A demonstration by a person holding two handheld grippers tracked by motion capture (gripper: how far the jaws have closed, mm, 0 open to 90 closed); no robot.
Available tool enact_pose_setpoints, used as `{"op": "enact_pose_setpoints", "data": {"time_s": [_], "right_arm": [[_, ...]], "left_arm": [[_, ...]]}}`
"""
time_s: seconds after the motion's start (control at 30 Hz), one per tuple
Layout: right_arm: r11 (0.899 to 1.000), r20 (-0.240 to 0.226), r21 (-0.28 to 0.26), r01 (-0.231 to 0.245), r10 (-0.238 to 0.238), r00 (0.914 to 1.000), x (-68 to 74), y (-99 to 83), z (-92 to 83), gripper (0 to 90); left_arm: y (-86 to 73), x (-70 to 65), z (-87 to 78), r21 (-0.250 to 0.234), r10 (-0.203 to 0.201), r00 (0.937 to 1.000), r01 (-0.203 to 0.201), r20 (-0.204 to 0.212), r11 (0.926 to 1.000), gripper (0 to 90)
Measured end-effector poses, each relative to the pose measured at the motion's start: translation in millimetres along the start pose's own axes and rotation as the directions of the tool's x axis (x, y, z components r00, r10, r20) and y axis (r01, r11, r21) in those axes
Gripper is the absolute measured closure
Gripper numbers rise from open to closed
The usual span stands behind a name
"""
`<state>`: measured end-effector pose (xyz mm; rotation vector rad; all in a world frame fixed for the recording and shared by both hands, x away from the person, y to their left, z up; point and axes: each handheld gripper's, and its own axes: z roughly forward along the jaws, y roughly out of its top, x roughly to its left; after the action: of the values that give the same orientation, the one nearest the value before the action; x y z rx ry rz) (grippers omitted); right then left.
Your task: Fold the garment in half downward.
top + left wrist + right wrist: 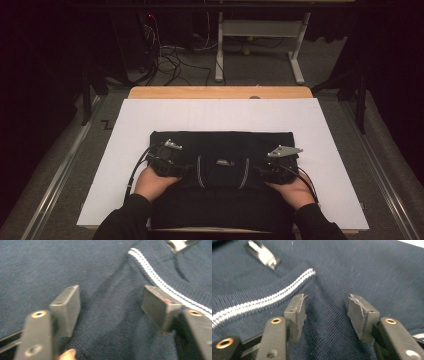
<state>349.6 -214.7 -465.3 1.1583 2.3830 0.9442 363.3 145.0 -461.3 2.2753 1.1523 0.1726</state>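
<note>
The white sheet (310,130) covers most of the wooden table (220,92), and on it lies the dark navy garment (222,145), spread flat in the middle with its collar side toward the person. The collar (222,172) has a white striped trim (160,281) and a small label (224,162) between its two sides.

The left gripper (170,162) rests on the cloth just left of the collar, and the right gripper (280,167) just right of it. In the left gripper view the jaws stand apart over a soft ridge of fabric, and the pads do not seem to press it. In the right gripper view the right gripper (325,308) is also spread, with a raised fold of cloth between the worn pads but not pinched.

The step in hand is, I judge, to take the garment at both shoulders for folding. To do it well, each gripper should push a little into the cloth so the ridge rises fully between the pads, then close on both layers. Both sides should be taken at equal places from the collar, otherwise the fold will come out crooked
</note>
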Motion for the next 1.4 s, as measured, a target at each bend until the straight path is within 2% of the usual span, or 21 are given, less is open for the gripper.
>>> {"op": "enact_pose_setpoints", "data": {"time_s": [0.03, 0.13, 0.17, 0.23, 0.3, 0.37, 0.5, 0.57, 0.67, 0.73, 0.77, 0.9, 0.97, 1.07, 1.13, 1.23, 1.4], "right_arm": [[1.0, 0.004, -0.007, 0.001, -0.001, 1.0, 0.7, -0.5, 0.0, 56.5], [1.0, 0.011, -0.016, 0.02, -0.02, 0.9997, 2.1, -0.6, -1.8, 75.8], [0.999, 0.009, -0.04, 0.027, -0.027, 0.9996, 2.8, -1.9, -3.6, 81.2], [0.997, 0.002, -0.076, 0.018, -0.018, 0.9998, 3.0, -3.9, -7.0, 81.8], [0.996, 0.003, -0.086, 0.018, -0.018, 0.9998, 3.5, -4.6, -8.6, 82.2], [0.991, 0.013, -0.131, 0.031, -0.029, 0.9995, 5.4, -6.7, -14.8, 82.5], [0.981, 0.02, -0.191, 0.043, -0.04, 0.999, 10.1, -8.7, -28.0, 82.9], [0.978, 0.021, -0.202, 0.049, -0.045, 0.9987, 11.1, -9.0, -30.5, 82.9], [0.969, 0.025, -0.237, 0.069, -0.065, 0.9976, 14.7, -10.6, -36.7, 83.0], [0.968, 0.023, -0.241, 0.07, -0.066, 0.9975, 15.6, -10.8, -37.7, 83.0], [0.964, 0.02, -0.256, 0.074, -0.072, 0.9972, 18.9, -11.3, -41.5, 83.2], [0.959, 0.014, -0.27, 0.085, -0.084, 0.9963, 23.4, -12.3, -46.6, 83.2], [0.956, 0.006, -0.281, 0.088, -0.09, 0.9959, 26.9, -14.2, -51.4, 83.3], [0.954, 0.002, -0.288, 0.088, -0.091, 0.9959, 28.7, -15.6, -54.7, 83.3], [0.952, -0.002, -0.294, 0.09, -0.095, 0.9955, 30.6, -17.4, -57.6, 83.3], [0.949, 0.001, -0.298, 0.104, -0.109, 0.9941, 33.1, -20.9, -60.2, 83.3], [0.947, -0.024, -0.303, 0.102, -0.114, 0.9932, 37.1, -28.4, -63.6, 83.3]], "left_arm": [[-0.1, -1.9, 0.1, 0.002, 0.021, 0.9997, -0.021, -0.015, 0.9998, 36.8], [-1.4, -4.1, -1.7, -0.01, 0.051, 0.9987, -0.051, 0.002, 0.9986, 53.0], [-2.1, -4.9, -2.6, -0.016, 0.059, 0.9982, -0.059, 0.009, 0.9981, 66.0], [-3.9, -6.2, -4.4, -0.04, 0.064, 0.9979, -0.064, 0.006, 0.9971, 70.8], [-6.3, -5.3, -8.3, -0.075, 0.056, 0.9984, -0.055, 0.006, 0.9957, 71.7], [-9.1, -5.3, -12.9, -0.115, 0.047, 0.9989, -0.046, 0.005, 0.9923, 72.6], [-15.8, -6.9, -24.8, -0.195, 0.055, 0.9985, -0.054, 0.001, 0.9794, 72.3], [-19.8, -7.1, -29.6, -0.21, 0.049, 0.9988, -0.05, -0.007, 0.9764, 72.1], [-27.0, -4.7, -35.1, -0.232, 0.035, 0.9992, -0.03, 0.017, 0.9722, 71.7], [-30.7, -5.5, -38.9, -0.245, 0.039, 0.9988, -0.03, 0.031, 0.9689, 72.0], [-33.4, -7.5, -41.9, -0.259, 0.044, 0.9985, -0.033, 0.034, 0.9653, 72.0], [-44.2, -12.7, -51.3, -0.307, 0.049, 0.9969, -0.027, 0.062, 0.9513, 72.1], [-49.7, -14.0, -54.0, -0.325, 0.046, 0.9957, -0.018, 0.081, 0.9456, 72.0], [-56.9, -16.6, -56.3, -0.342, 0.05, 0.9951, -0.018, 0.085, 0.9396, 72.0], [-61.6, -18.7, -56.7, -0.345, 0.054, 0.9945, -0.019, 0.09, 0.9383, 71.8], [-67.3, -22.5, -57.3, -0.341, 0.071, 0.9945, -0.041, 0.077, 0.9392, 71.6], [-76.0, -27.1, -58.0, -0.336, 0.072, 0.9918, -0.033, 0.105, 0.9414, 71.6]]}}
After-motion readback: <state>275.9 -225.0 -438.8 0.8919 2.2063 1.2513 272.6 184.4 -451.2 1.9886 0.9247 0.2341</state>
